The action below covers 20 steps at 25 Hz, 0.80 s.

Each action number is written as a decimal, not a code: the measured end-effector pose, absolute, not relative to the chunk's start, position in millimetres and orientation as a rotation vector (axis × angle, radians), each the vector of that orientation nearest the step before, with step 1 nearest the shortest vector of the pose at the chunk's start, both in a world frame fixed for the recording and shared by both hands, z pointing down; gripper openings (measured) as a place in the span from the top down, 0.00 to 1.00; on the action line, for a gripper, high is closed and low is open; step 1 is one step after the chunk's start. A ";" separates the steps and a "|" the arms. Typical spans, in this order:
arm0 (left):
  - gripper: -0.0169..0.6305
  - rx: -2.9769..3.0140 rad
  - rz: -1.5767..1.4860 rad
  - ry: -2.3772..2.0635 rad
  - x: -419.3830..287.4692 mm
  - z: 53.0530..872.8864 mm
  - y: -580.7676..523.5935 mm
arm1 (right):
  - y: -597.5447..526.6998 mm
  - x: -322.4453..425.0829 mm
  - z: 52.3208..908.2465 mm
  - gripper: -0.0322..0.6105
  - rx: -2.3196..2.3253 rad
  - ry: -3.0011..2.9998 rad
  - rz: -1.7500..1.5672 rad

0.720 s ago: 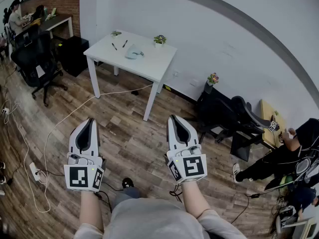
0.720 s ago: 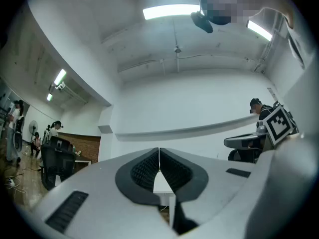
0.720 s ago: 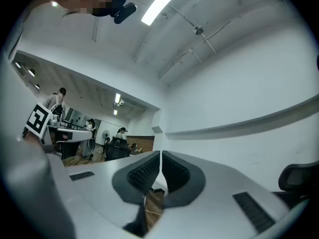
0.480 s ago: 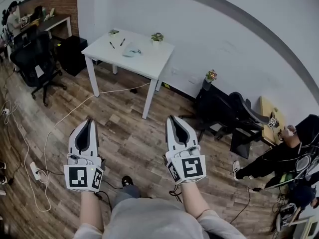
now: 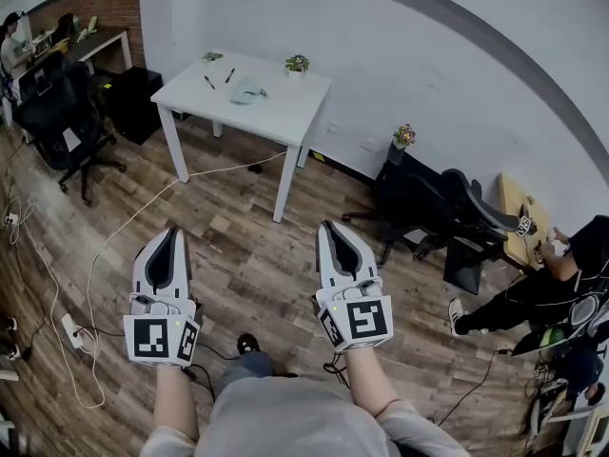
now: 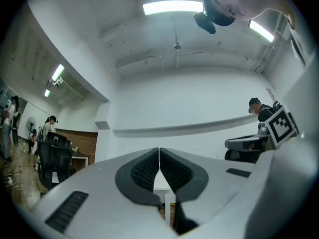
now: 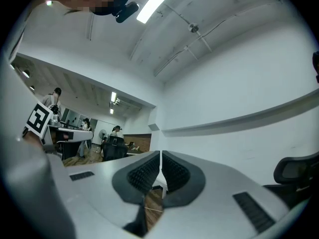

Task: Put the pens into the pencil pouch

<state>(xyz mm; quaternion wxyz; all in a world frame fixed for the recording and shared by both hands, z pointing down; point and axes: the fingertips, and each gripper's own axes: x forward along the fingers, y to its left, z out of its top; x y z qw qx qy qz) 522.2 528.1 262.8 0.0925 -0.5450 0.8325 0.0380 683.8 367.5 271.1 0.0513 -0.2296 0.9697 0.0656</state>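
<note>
A white table [image 5: 276, 112] stands far ahead by the wall. On it lie a pale grey pencil pouch [image 5: 248, 89] and two dark pens [image 5: 207, 81] [image 5: 229, 75] to the pouch's left. My left gripper [image 5: 172, 234] and right gripper [image 5: 332, 228] are held side by side over the wooden floor, well short of the table. Both are shut with nothing between the pads. In the left gripper view the black pads [image 6: 145, 167] meet at the tip, and the right gripper view shows the same [image 7: 146, 173].
Two small potted plants [image 5: 297, 64] [image 5: 210, 57] sit at the table's back edge. Black office chairs stand at left [image 5: 63, 112] and right [image 5: 447, 212]. Cables [image 5: 105, 246] trail over the floor. A person [image 5: 552, 284] sits at the far right; another desk [image 5: 81, 46] at top left.
The table and room have shifted slightly left and down in the head view. Both grippers keep their place and stay shut.
</note>
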 end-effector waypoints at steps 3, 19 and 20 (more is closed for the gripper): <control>0.93 -1.624 0.108 2.462 510.4 262.1 519.0 | 359.4 670.7 271.1 0.90 -0.706 2.945 0.202; 0.93 -1.677 0.105 2.384 418.2 252.6 468.9 | 323.8 576.3 269.2 0.89 -0.697 2.928 0.170; 0.93 -1.682 0.110 2.388 414.2 254.2 466.6 | 322.3 572.8 271.3 0.89 -0.701 2.936 0.173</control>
